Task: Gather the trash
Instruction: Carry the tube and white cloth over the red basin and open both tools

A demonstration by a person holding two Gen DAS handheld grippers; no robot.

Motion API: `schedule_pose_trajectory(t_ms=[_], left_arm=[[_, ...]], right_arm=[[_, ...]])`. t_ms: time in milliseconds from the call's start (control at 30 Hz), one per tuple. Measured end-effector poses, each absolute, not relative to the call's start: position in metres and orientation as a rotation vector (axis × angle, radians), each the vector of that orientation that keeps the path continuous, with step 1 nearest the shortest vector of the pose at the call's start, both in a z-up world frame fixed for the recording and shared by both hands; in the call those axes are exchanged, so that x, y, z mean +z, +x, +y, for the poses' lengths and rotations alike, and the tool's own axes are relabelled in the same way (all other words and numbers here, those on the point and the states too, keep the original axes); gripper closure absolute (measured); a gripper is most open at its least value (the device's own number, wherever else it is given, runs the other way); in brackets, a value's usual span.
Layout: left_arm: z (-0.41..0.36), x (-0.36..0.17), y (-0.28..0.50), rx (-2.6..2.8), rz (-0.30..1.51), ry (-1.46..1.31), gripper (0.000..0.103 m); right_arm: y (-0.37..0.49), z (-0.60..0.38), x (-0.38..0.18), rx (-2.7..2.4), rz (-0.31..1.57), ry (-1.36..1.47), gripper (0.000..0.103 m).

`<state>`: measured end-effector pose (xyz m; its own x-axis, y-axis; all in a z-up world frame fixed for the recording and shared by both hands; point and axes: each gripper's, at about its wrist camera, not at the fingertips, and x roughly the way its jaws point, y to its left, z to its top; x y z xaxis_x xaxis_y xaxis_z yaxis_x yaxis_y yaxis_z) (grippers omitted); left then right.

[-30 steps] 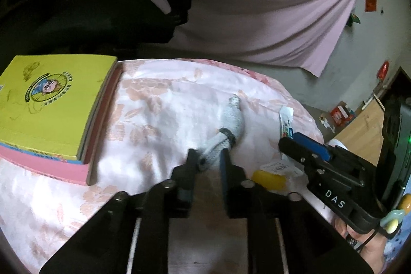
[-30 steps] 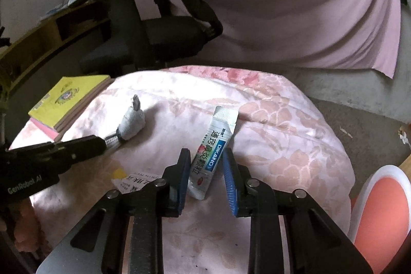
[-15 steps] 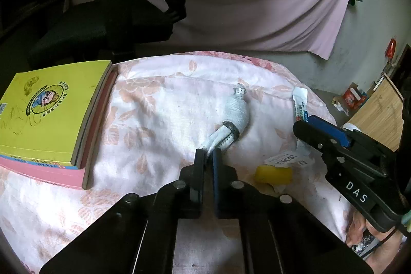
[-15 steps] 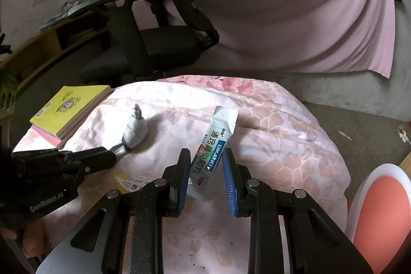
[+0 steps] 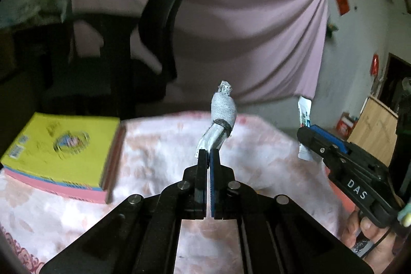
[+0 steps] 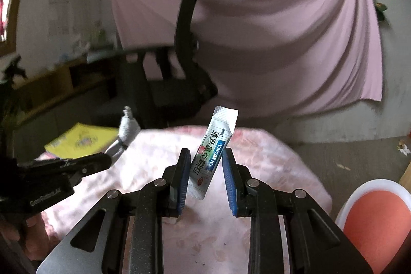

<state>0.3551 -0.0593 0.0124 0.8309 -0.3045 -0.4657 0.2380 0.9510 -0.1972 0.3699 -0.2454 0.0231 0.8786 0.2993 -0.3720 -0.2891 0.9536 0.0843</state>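
The left gripper (image 5: pixel 208 154) has its jaws pressed together on the thin tail of a white wrapped bundle (image 5: pixel 223 108), a gauze-like wad bound with a dark band, which sticks up and away from the tips, clear of the floral pink cloth (image 5: pixel 159 153) that covers the worktop. The right gripper (image 6: pixel 206 159) holds a white medicine sachet (image 6: pixel 214 149) with a blue stripe and printed characters; its jaws stand narrowly apart with the sachet tilted between the blue pads (image 6: pixel 229 179), its upper end leaning right and its lower corner hanging above the cloth. In the left wrist view the right gripper comes in from the right edge, marked with white letters, with the sachet standing up from its tip, and part of the person's hand (image 5: pixel 364 230) shows below it. At the left of the worktop lies a yellow book (image 5: pixel 61 145) on top of a pink book (image 5: pixel 51 184), well apart from both grippers. Behind the worktop stands a black office chair (image 6: pixel 164 84), its backrest rising in front of a pink curtain (image 6: pixel 282 30) hung across the wall. At the lower right of the right wrist view is a round red thing with a white rim (image 6: pixel 375 220); what it is I cannot tell. The background is blurred.
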Motion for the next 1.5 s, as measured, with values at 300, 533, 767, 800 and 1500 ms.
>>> schedule_pose_trajectory(t_ms=[300, 533, 767, 800, 1500], left_arm=[[-0.089, 0.047, 0.303, -0.3, 0.298, -0.066, 0.103], [-0.13, 0.078, 0.289, -0.371, 0.219, -0.011, 0.103], [-0.192, 0.088, 0.287, -0.47, 0.216, 0.045, 0.103], [-0.202, 0.089, 0.288, -0.488, 0.226, 0.044, 0.103], [-0.305, 0.063, 0.328, -0.699, 0.533, -0.051, 0.103]], right_arm=[[0.315, -0.274, 0.05, 0.259, 0.119, 0.038, 0.08], [0.288, -0.307, 0.06, 0.169, 0.028, 0.012, 0.08], [0.273, -0.353, 0.062, 0.082, 0.025, 0.078, 0.079], [0.271, -0.359, 0.063, 0.068, 0.024, 0.087, 0.079], [0.277, -0.45, 0.049, -0.155, 0.142, 0.321, 0.077]])
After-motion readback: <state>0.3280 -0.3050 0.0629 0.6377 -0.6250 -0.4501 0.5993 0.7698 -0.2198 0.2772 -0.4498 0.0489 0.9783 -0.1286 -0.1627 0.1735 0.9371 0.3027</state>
